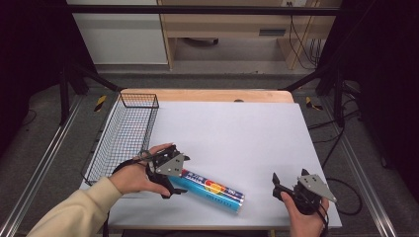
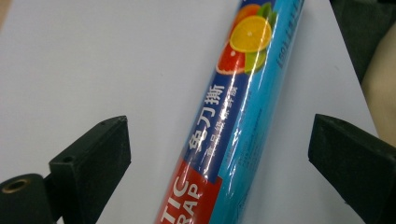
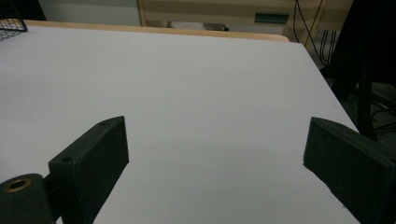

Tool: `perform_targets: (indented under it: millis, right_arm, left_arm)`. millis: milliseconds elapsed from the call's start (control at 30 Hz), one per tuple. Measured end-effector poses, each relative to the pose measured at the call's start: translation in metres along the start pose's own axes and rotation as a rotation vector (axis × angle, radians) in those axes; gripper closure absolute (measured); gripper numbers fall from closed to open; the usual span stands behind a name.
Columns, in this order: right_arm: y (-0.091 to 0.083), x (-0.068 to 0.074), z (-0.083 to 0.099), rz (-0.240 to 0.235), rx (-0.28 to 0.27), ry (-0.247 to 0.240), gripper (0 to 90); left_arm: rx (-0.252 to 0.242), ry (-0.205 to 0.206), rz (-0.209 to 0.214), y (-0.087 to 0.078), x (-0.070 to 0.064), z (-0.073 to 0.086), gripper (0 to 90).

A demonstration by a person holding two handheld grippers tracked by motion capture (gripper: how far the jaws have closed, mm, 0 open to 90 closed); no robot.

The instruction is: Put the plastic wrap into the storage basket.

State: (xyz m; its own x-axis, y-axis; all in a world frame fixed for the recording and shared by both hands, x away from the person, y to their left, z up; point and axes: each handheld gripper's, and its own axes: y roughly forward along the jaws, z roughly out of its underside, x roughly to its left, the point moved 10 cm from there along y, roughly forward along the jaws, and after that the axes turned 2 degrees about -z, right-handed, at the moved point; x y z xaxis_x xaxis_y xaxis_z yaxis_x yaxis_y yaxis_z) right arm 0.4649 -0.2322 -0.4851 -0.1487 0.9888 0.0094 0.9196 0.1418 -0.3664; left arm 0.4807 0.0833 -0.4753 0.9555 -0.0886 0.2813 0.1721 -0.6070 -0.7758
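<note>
roll: plastic wrap roll (image 1: 212,190), stiff, light, slick film, just right of the basket (image 1: 123,136)
grab: mid-tube
left claw (image 2: 219,154): wide apart, straddling it
right claw (image 3: 217,154): apart, idle

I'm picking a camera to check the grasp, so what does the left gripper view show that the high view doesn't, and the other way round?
The left gripper view gives the close detail: the citrus picture and lettering on the plastic wrap roll, which lies between the left hand-held gripper's open jaws with a gap on each side.

The high view gives the layout: the wire basket at the table's left edge, the right hand-held gripper open and apart from the roll, and both hands.

Both show the roll lying on the white table with the left hand-held gripper at it.
</note>
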Motion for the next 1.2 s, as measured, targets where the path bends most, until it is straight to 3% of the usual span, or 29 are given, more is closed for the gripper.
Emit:
perform_targets:
  millis: [67, 100, 167, 367, 667, 1200]
  right_arm:
    - [0.000, 0.003, -0.001, -0.001, -0.002, -0.009, 7.0]
    - [0.001, 0.004, -0.002, -0.003, -0.002, -0.017, 7.0]
    - [0.002, 0.006, -0.001, -0.001, 0.006, -0.032, 7.0]
    - [0.003, 0.005, 0.000, -0.003, 0.012, -0.026, 7.0]
    - [0.005, 0.009, 0.000, -0.031, 0.016, -0.025, 7.0]
    - [0.005, 0.009, 0.001, -0.029, 0.023, -0.007, 4.8]
  left_arm:
    - [0.023, 0.003, 0.041, 0.008, -0.002, 0.004, 6.0]
    - [0.023, 0.003, 0.041, 0.008, -0.002, 0.004, 6.4]
    - [0.049, 0.028, 0.079, 0.020, -0.004, 0.008, 7.3]
    - [0.071, 0.028, 0.110, 0.034, -0.001, 0.014, 9.3]
    - [0.074, 0.041, 0.189, 0.054, -0.008, 0.012, 13.0]
    - [0.108, 0.056, 0.217, 0.061, -0.010, 0.015, 12.6]
